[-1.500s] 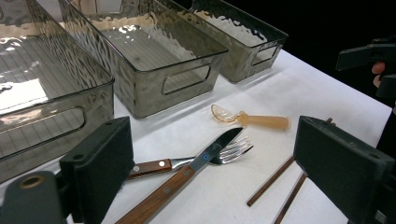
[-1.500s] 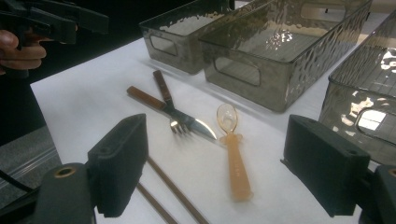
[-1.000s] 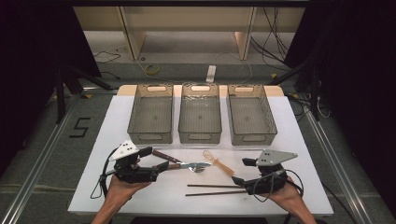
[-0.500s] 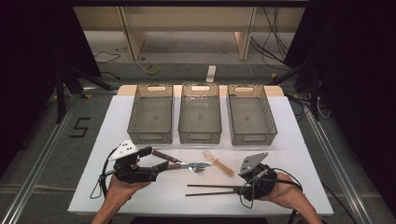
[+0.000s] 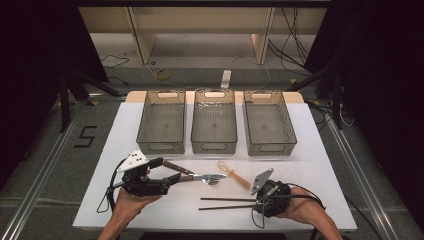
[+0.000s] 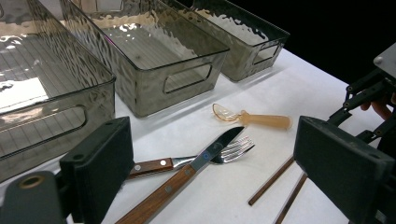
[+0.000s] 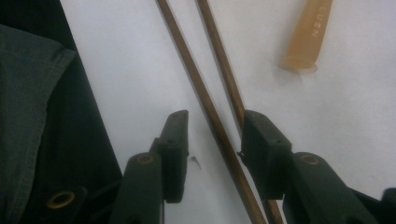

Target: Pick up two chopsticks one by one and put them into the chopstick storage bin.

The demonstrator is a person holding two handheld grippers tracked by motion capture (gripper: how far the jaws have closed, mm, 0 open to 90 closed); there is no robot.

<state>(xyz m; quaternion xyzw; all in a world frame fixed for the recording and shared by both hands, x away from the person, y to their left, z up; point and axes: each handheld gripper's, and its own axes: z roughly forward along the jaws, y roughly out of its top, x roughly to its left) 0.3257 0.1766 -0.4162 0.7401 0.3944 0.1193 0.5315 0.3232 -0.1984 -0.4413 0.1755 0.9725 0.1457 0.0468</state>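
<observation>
Right gripper (image 5: 256,202) low at the table's (image 5: 320,165) 5 o'clock edge, tipped over onto its side, nose toward 9 o'clock, grey plate tilted up. Fingers (image 7: 261,140) parted, straddling the two chopsticks (image 5: 227,202) that lie flat near the front edge, not yet pinched; one stick between the pads, the other under the right pad. Left gripper (image 5: 172,179) at 7 o'clock, held level in an upturned palm, aimed toward 3 o'clock, fingers (image 6: 100,161) spread wide, gripping nothing, above knife (image 6: 187,177) and fork (image 6: 224,154). Amber spoon (image 5: 234,174) lying just past the fork.
</observation>
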